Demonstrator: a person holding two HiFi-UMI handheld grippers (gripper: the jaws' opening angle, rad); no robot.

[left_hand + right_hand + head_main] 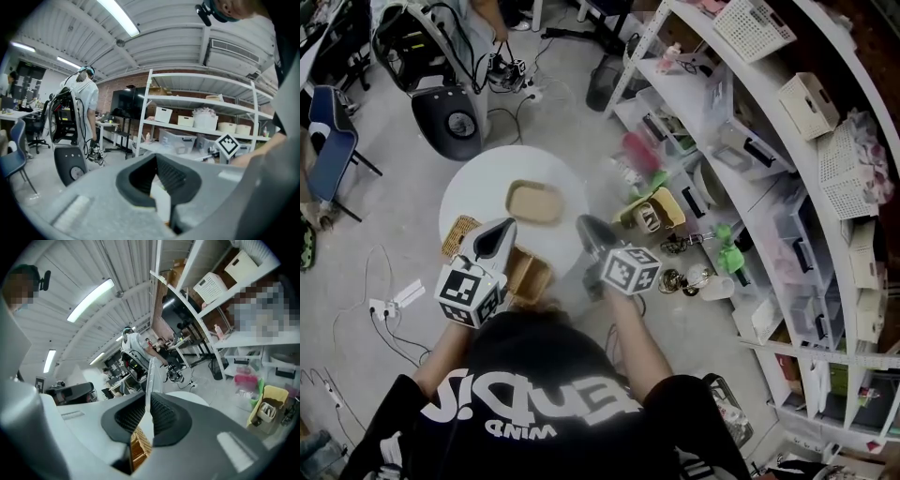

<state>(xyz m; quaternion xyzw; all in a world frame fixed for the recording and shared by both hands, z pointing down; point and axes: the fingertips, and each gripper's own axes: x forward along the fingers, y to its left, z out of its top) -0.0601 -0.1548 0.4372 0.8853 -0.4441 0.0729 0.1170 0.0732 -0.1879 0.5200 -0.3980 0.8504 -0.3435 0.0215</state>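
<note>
1. The left tool (494, 240) was held out ahead of the body, its jaws closed to a point with nothing between them.
2. The right tool (594, 234) was held beside it, near but apart, its jaws likewise pressed together and empty.
3. The left forearm (441, 352) and right forearm (634, 342) were bare and reached forward, both tool tips pointing away from the body.

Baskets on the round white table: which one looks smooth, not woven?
The pale tan tray, lying in the middle. The small basket at the left edge and the square basket at the near edge are darker, woven wicker.
</note>
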